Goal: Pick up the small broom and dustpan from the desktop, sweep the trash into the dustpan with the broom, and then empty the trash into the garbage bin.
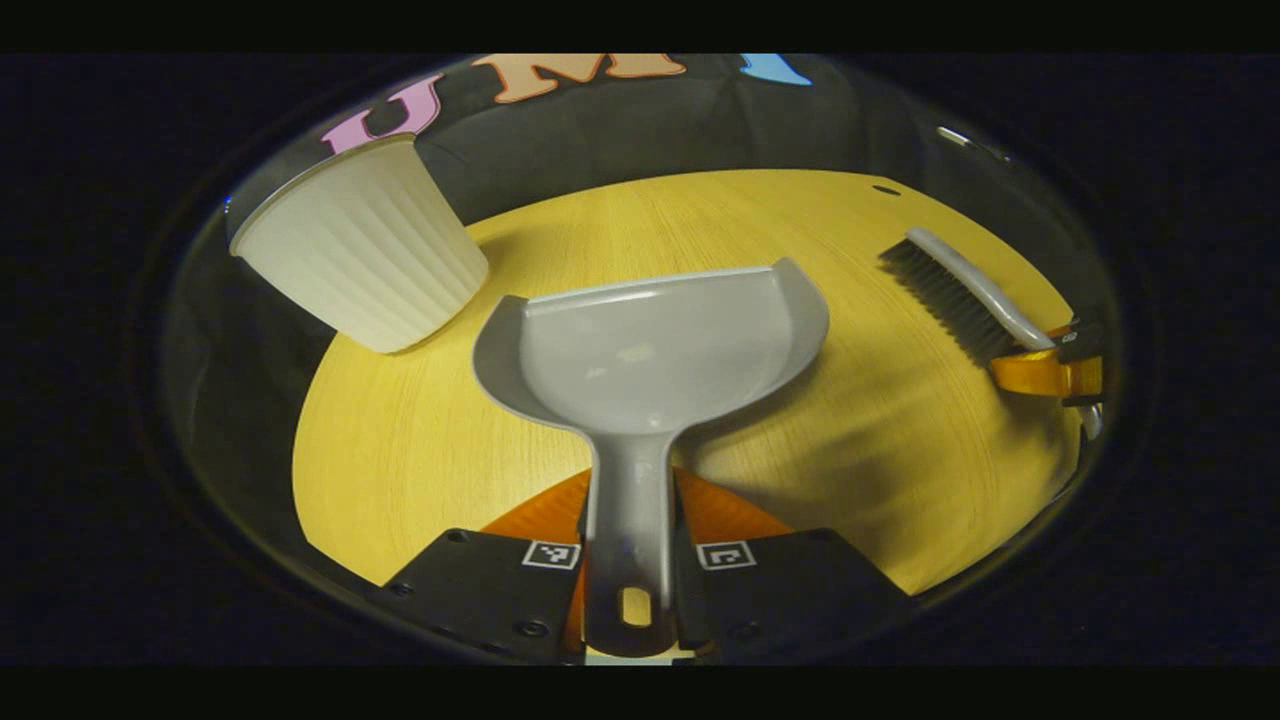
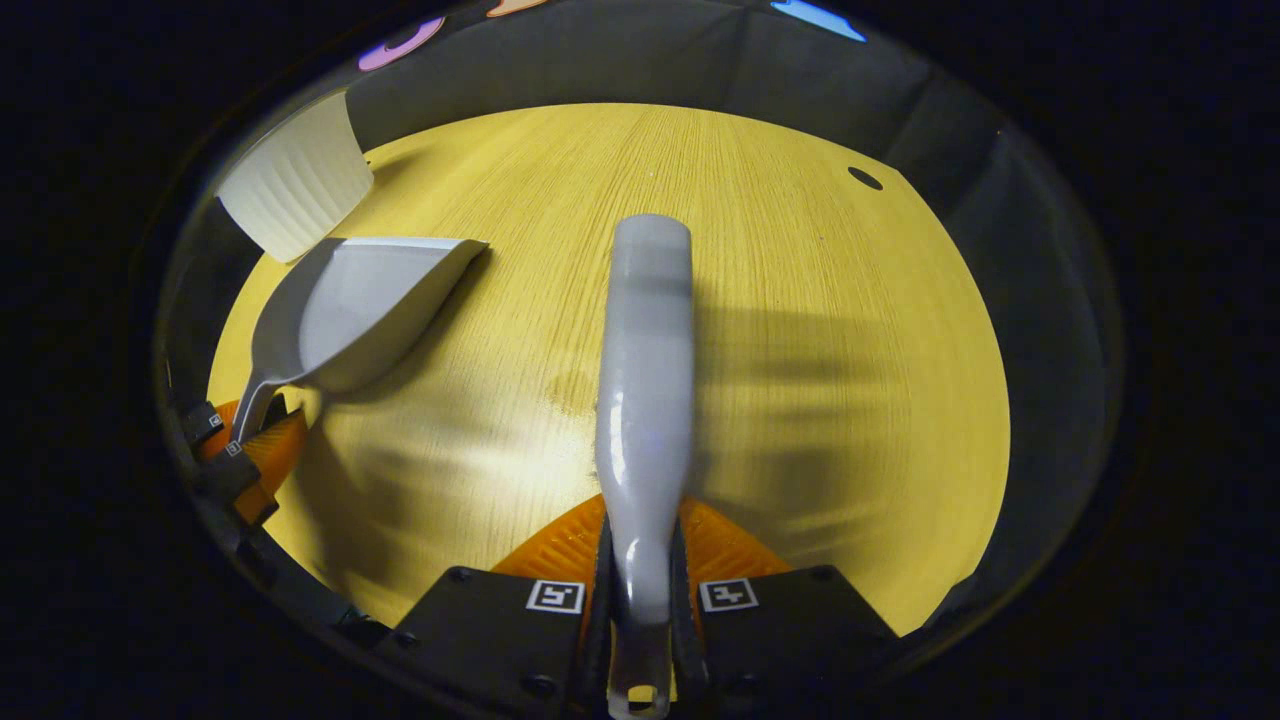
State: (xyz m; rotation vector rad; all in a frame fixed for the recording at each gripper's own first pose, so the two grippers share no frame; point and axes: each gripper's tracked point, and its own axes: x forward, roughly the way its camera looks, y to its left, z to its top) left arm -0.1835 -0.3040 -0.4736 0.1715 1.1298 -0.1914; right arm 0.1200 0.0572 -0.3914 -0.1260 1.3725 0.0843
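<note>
Left tongs [image 1: 630, 545]: both fingers pressed on the handle of the grey dustpan [image 1: 650, 350], one each side. The handle runs straight out between them; the pan sits ahead of the fingertips, open edge facing away, above the yellow wooden bench [image 1: 400, 470].

Right tongs [image 2: 640, 560]: pinching the grey handle of the small broom [image 2: 645, 380], which points forward from the fingertips over the bench. In the left gripper view the broom's dark bristles hang downward and are off the bench.

Taking the dustpan as landmark: the white ribbed garbage bin [image 1: 360, 250] stands just beyond its far left corner, near but whether touching cannot be told. The broom is well apart on the dustpan's right. No trash can be made out inside the pan.
</note>
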